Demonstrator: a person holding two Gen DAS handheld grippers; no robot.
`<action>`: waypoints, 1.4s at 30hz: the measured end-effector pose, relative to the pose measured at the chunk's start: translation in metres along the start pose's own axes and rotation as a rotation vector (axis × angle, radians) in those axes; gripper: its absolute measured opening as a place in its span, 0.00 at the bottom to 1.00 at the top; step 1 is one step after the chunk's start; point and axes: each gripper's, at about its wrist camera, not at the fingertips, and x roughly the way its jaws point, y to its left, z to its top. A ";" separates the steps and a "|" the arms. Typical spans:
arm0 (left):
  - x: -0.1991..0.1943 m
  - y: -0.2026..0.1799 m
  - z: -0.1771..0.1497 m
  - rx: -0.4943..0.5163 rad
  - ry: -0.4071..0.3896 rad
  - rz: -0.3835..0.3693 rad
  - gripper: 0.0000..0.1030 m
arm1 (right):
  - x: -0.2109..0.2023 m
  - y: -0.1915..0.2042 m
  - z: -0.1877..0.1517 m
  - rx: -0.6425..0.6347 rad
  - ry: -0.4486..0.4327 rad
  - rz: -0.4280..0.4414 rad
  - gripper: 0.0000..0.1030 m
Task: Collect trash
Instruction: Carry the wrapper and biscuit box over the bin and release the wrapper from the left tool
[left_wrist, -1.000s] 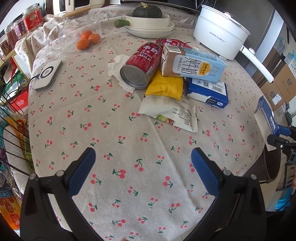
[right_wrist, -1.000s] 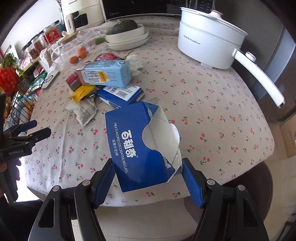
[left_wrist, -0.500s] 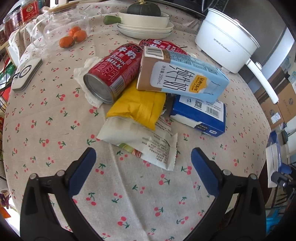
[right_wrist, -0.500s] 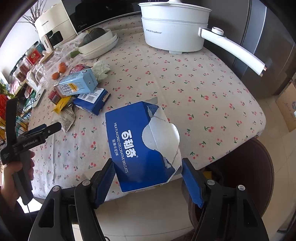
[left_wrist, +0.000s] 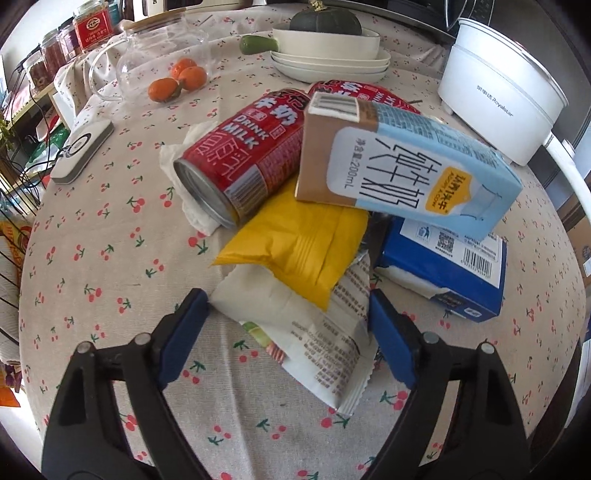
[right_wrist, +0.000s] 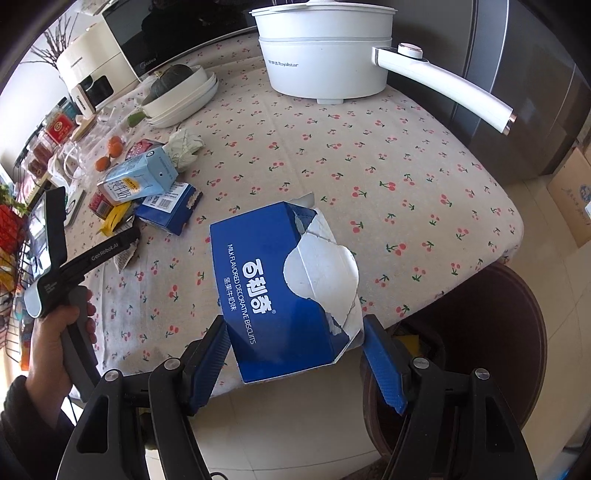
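We hold a torn blue biscuit box (right_wrist: 280, 291), lower centre of frame, clamped in our right gripper (right_wrist: 295, 363). Our left gripper (left_wrist: 286, 334), jaws just narrowing yet unclosed, straddles a white wrapper (left_wrist: 314, 339) below the trash pile's yellow packet (left_wrist: 299, 243).

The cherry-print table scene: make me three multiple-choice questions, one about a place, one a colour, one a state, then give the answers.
1. Where does the light-blue milk carton lie?
A. On top of the litter pile
B. In the white bowl
C. On the floor

2. What colour is the crinkled snack packet under the carton?
A. Green
B. Yellow
C. Purple

3. What is the right gripper doing?
A. Hanging empty
B. Gripping a can
C. Holding the torn dark-blue biscuit box

Answers: A, it leans on the red drink can and the packet; B, the packet is plain yellow; C, the box sits clamped between both pads.
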 end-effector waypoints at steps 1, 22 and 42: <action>-0.001 0.001 0.000 0.018 0.005 -0.010 0.78 | 0.000 0.000 0.000 0.001 -0.002 0.000 0.71; -0.054 0.080 -0.034 0.142 0.097 -0.255 0.53 | -0.017 0.010 -0.001 0.003 -0.046 0.027 0.71; -0.106 -0.019 -0.049 0.309 0.036 -0.454 0.54 | -0.045 -0.050 -0.038 0.065 -0.061 -0.019 0.71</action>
